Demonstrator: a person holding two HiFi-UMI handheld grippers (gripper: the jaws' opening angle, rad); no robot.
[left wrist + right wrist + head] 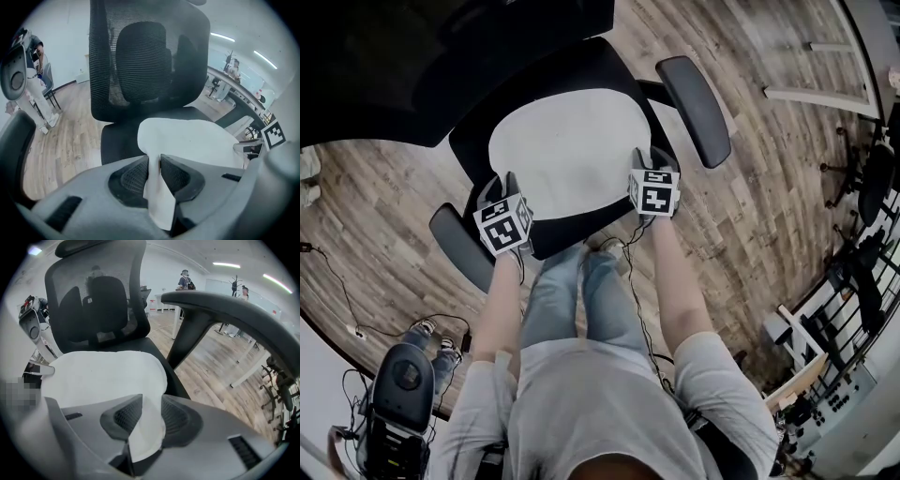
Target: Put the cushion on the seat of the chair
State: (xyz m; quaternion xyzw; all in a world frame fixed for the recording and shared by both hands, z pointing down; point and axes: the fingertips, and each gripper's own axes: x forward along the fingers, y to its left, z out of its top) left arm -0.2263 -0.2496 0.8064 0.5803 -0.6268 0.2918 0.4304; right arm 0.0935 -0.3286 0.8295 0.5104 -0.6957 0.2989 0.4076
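Observation:
A flat white cushion [562, 150] lies on the black seat [574, 234] of an office chair, covering most of it. My left gripper [500, 182] is at the cushion's near left edge. In the left gripper view its pads pinch a fold of the cushion [192, 138], so the left gripper [154, 160] is shut on it. My right gripper [652, 156] is at the near right edge. In the right gripper view the right gripper [150, 405] stands wider, and the cushion's [98, 373] corner lies slack across the gap between the pads.
The chair's right armrest [694, 108] and left armrest [459, 246] flank the seat, with the mesh backrest [441, 56] beyond. A wheeled device [394, 394] and cables lie on the wood floor at lower left. Desks and chairs stand at the right.

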